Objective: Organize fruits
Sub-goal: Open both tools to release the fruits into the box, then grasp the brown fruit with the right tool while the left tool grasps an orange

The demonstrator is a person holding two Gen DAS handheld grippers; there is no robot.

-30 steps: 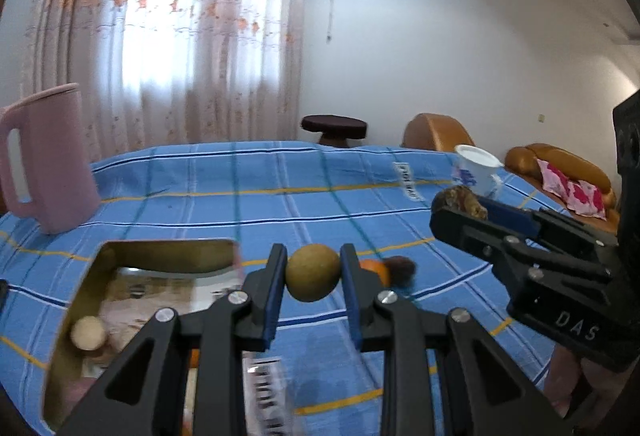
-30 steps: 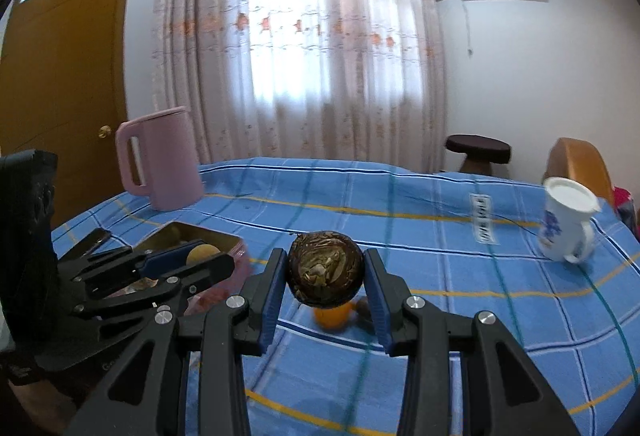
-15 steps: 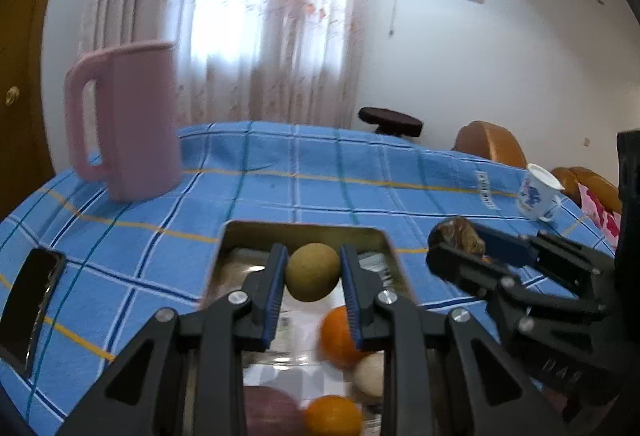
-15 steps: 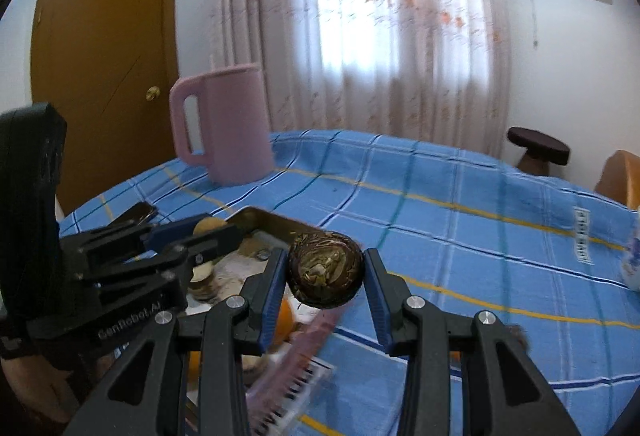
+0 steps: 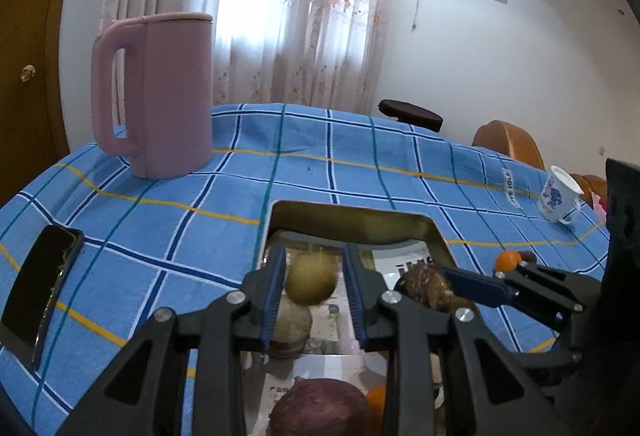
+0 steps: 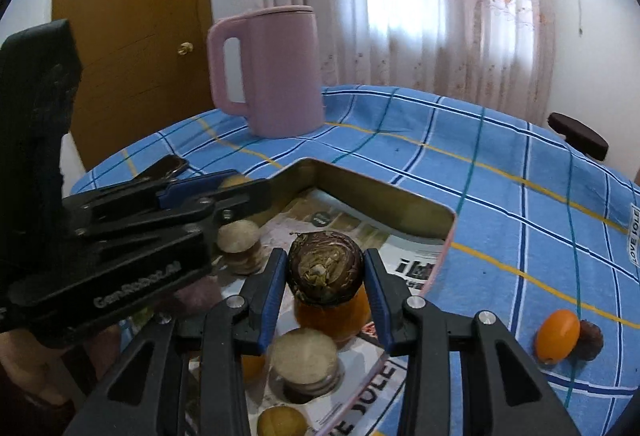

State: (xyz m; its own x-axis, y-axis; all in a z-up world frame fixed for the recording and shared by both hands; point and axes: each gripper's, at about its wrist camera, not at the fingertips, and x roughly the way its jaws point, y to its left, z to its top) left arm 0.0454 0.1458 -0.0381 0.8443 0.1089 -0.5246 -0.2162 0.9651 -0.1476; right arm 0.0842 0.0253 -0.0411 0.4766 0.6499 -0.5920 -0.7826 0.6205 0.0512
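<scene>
A gold metal tray (image 5: pixel 352 214) (image 6: pixel 380 192) on the blue checked cloth holds several fruits, among them a purple one (image 5: pixel 320 408), an orange one (image 6: pixel 332 312) and a pale round one (image 6: pixel 304 356). My left gripper (image 5: pixel 314 272) hangs over the tray with its jaws opening. A blurred yellow-green fruit (image 5: pixel 311 278) sits loose between them, with a gap at the right pad. My right gripper (image 6: pixel 325 272), beside it over the tray, has its pads against a dark brown fruit (image 6: pixel 325 268) (image 5: pixel 424 288), and its jaws are starting to open. A small orange fruit (image 6: pixel 558 334) and a dark one (image 6: pixel 588 340) lie on the cloth to the right.
A tall pink jug (image 5: pixel 160 96) stands at the back left. A black phone (image 5: pixel 40 288) lies near the left table edge. A white mug (image 5: pixel 558 194) is at the far right, with a dark stool (image 5: pixel 412 114) beyond the table.
Both grippers swung left from the open cloth to over the tray, carrying their fruits. The left jaws have widened, and the yellow-green fruit is now blurred and loose between them.
</scene>
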